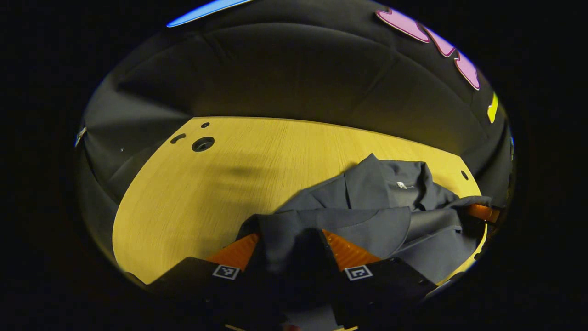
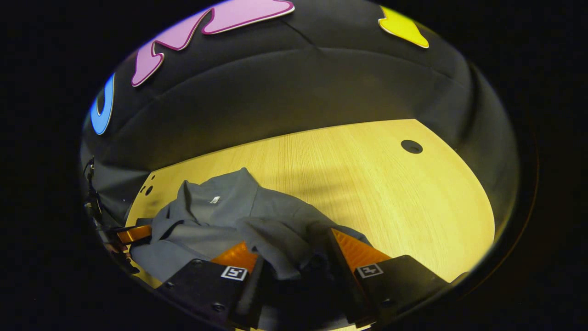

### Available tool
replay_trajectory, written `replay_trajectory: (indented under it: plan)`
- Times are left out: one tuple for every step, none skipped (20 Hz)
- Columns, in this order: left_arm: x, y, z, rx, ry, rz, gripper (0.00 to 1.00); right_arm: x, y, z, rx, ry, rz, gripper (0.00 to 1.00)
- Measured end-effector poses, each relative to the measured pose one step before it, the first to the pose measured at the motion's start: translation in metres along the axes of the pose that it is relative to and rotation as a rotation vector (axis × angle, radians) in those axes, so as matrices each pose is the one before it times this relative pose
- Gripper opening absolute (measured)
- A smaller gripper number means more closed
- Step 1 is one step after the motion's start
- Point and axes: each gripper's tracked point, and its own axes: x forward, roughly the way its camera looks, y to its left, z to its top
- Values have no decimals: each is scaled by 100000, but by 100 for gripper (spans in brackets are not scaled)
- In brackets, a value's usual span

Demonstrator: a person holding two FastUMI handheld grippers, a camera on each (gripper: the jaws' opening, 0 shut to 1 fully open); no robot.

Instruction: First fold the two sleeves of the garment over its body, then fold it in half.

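While the grey garment [image 1: 367,207] lies rumpled on the wooden table [image 1: 206,193], toward four o'clock in the left gripper view, the left gripper [image 1: 289,248] pinches a fold of it; the right gripper [image 2: 294,257] likewise grips cloth.

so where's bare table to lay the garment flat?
Bare table lies between the garment and the holes in the left gripper view; in the right gripper view, between the garment and the hole. Crowded around both grippers, each with cloth between its fingers.
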Motion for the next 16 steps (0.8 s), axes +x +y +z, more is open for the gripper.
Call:
replay_trajectory:
  plan:
    - [-570,-147,80,-117,-219,-544,76,-706,186,256,281,-440,404,76]
    - [-653,-113,229,292,-923,-278,75,-707,132,345,201,-1177,312,78]
    - [-797,38,213,679,-1322,252,89,-763,160,381,18,-1124,509,81]
    - [-879,-158,256,604,-1452,-313,92,-888,193,438,135,-1338,613,81]
    - [-983,-333,240,783,-1559,-705,94,-993,236,430,137,-1286,1008,81]
    - [-1009,-108,235,665,-1874,-453,93,-941,230,362,-48,-1459,647,82]
    - [-1038,-342,189,463,-1640,-1059,94,-1098,209,391,-257,-1068,857,70]
    - [-1092,-426,158,384,-1644,-1087,94,-1061,147,287,-557,-1123,527,83]
    - [-1170,-334,284,375,-1730,-1363,94,-1099,83,256,-696,-1174,455,83]
    - [-1233,-263,197,153,-1627,-974,94,-1160,-21,237,-877,-1336,-79,83]
    - [-1172,-318,229,-195,-1548,-932,94,-993,-137,251,-556,-1254,-168,84]
    - [-1141,-388,184,-229,-1510,-1231,94,-1119,2,234,318,-1120,96,84]
    - [-1284,-359,211,-248,-1611,-1176,94,-1039,42,243,1153,-952,453,96]
    - [-1144,-362,57,-271,-1514,-1219,94,-1160,160,263,1370,-1836,435,85]
    - [-1281,-451,50,63,-1210,-1383,95,-1246,148,285,535,-1599,328,86]
    - [-1007,-331,-203,424,-960,-1211,94,-1267,130,48,-11,-1320,534,86]
